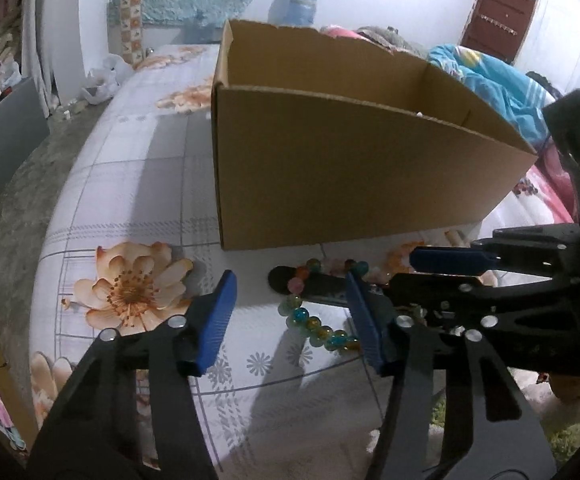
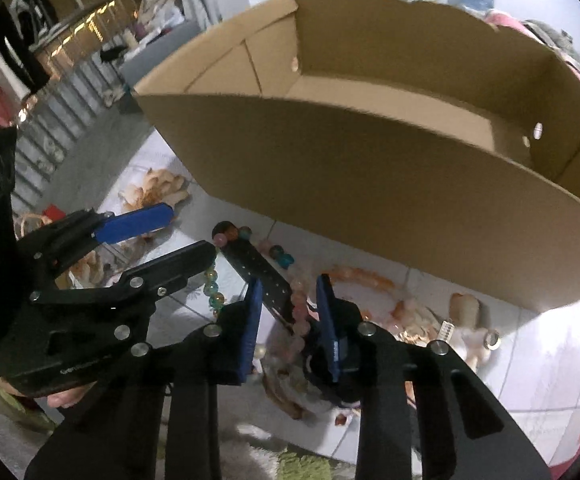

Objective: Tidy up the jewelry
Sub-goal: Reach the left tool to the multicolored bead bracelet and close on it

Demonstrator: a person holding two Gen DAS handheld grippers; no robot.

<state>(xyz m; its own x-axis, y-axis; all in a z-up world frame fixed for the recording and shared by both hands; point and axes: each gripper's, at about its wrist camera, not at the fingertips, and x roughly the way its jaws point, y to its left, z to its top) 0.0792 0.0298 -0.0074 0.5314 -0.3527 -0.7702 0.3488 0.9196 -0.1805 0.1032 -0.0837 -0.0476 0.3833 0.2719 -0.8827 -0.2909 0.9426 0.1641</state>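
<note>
An open cardboard box (image 1: 329, 168) stands on the flowered bedsheet; it also shows in the right wrist view (image 2: 369, 184), seemingly empty. In front of it lies a black perforated strip (image 2: 262, 272) with bead bracelets around it: a blue-yellow glass one (image 1: 313, 326) and a pink one (image 2: 299, 312). My left gripper (image 1: 293, 320) is open, its right finger by the blue-yellow beads. My right gripper (image 2: 290, 320) is open, its fingers on either side of the strip and pink beads. The right gripper enters the left wrist view (image 1: 449, 264) from the right.
The bed's left edge drops to a grey floor (image 1: 6, 216). A blue blanket (image 1: 489, 80) and clothes lie behind the box. A small silver ring (image 2: 493, 340) and a comb-like clip (image 2: 447, 330) rest on the sheet at right.
</note>
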